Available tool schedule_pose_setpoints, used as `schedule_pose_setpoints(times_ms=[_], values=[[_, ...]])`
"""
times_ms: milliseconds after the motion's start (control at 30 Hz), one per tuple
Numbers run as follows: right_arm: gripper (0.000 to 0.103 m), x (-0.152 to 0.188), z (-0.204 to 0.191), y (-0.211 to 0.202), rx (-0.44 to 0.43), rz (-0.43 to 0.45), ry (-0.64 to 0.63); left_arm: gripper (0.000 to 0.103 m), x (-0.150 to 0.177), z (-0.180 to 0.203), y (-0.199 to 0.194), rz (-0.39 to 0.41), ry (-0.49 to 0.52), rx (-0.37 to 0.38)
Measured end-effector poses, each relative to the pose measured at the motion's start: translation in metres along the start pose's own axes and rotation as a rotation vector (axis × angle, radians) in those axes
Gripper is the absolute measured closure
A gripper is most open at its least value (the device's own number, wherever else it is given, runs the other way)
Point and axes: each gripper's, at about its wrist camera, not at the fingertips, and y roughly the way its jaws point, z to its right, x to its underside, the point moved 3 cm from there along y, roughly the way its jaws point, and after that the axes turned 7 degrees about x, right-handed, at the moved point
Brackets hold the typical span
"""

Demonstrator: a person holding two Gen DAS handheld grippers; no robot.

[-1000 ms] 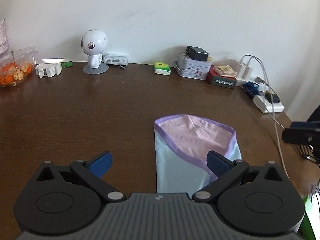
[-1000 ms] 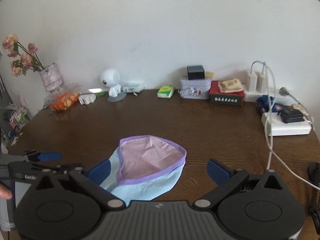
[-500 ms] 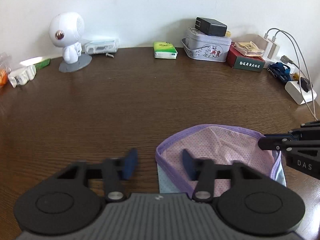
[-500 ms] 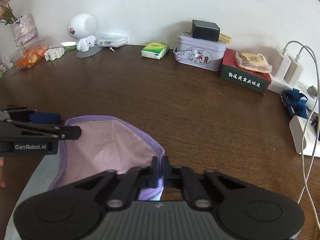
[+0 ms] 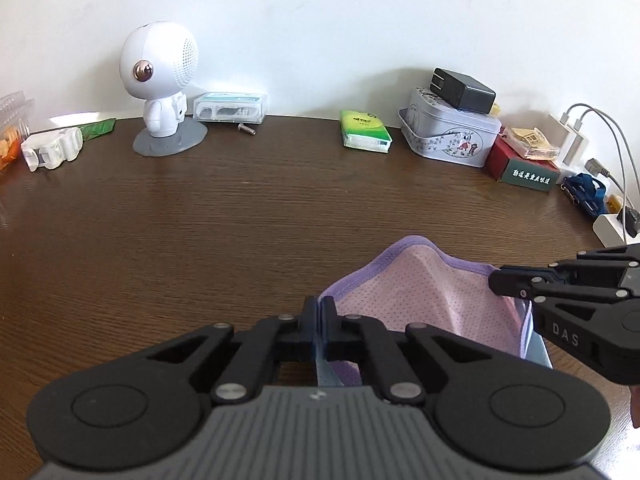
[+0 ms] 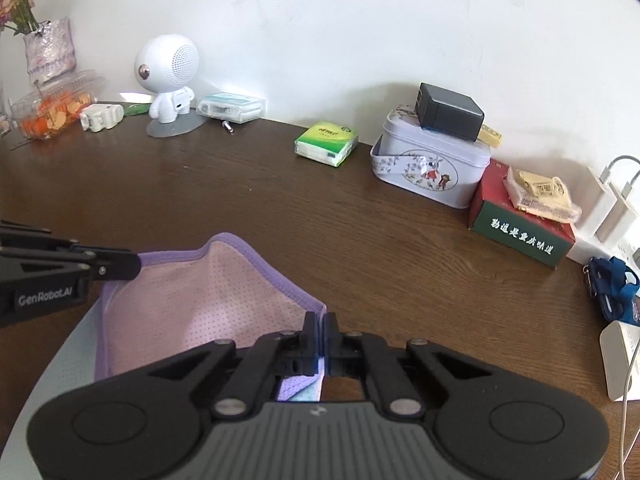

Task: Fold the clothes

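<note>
A small garment [image 5: 424, 292] with a pink mesh inside, purple trim and a light blue outside lies on the brown table, lifted at its edge; it also shows in the right wrist view [image 6: 208, 300]. My left gripper [image 5: 319, 312] is shut on the garment's left corner at the purple trim. My right gripper [image 6: 319, 326] is shut on the garment's right corner. Each gripper shows in the other's view: the right one [image 5: 496, 280] and the left one [image 6: 136, 266], both at the trim.
Along the wall stand a white robot speaker [image 5: 160, 80], a green tissue pack [image 5: 365, 131], a tin box [image 5: 450, 134] with a black charger on it, a red-green box [image 5: 524, 170] and chargers with cables [image 5: 592, 140]. A flower vase [image 6: 48, 52] and snack box [image 6: 52, 106] stand far left.
Both grippers moved forward and down onto the garment's top edge. The right one shut on it half a second ago; the left one closed on its corner since then. The edge is now raised.
</note>
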Motion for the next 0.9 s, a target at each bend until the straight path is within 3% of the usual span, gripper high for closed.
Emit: schedule_pose_setpoints(times_ms=[233,267,333,367,400,433,467,567,700,800,900], values=[[0.102,-0.004,0.005,0.003,0.060,0.004,0.005,0.100,-0.003,-0.005,0.001,0.012,-0.026,-0.012],[0.101,-0.003,0.007,0.003,0.073,0.005,0.015,0.096,-0.003,-0.007,0.001,0.023,-0.050,-0.011],[0.097,-0.003,0.011,0.001,0.077,0.016,0.038,0.050,-0.003,-0.013,-0.004,0.048,-0.104,-0.019],[0.084,-0.003,0.014,-0.001,0.079,0.016,0.057,0.010,-0.004,-0.015,-0.011,0.072,-0.116,-0.026],[0.070,-0.004,0.018,-0.005,0.091,0.019,0.076,0.000,-0.004,-0.016,-0.021,0.113,-0.118,-0.038],[0.019,-0.005,0.022,-0.011,0.096,0.029,0.101,0.000,-0.006,-0.015,-0.034,0.167,-0.100,-0.058],[0.002,-0.006,0.025,-0.018,0.081,0.048,0.115,0.000,-0.009,-0.012,-0.045,0.195,-0.072,-0.078],[0.000,-0.010,0.033,-0.043,0.084,0.126,0.147,0.000,-0.018,-0.003,-0.078,0.227,-0.015,-0.104],[0.000,-0.008,0.034,-0.089,0.127,0.208,0.128,0.000,-0.013,0.010,-0.130,0.247,-0.014,-0.049],[0.000,0.006,0.033,-0.135,0.133,0.259,0.119,0.000,0.017,0.025,-0.176,0.237,0.001,0.033],[0.000,0.041,0.026,-0.189,0.103,0.309,0.079,0.000,0.072,0.042,-0.220,0.211,0.094,0.121]])
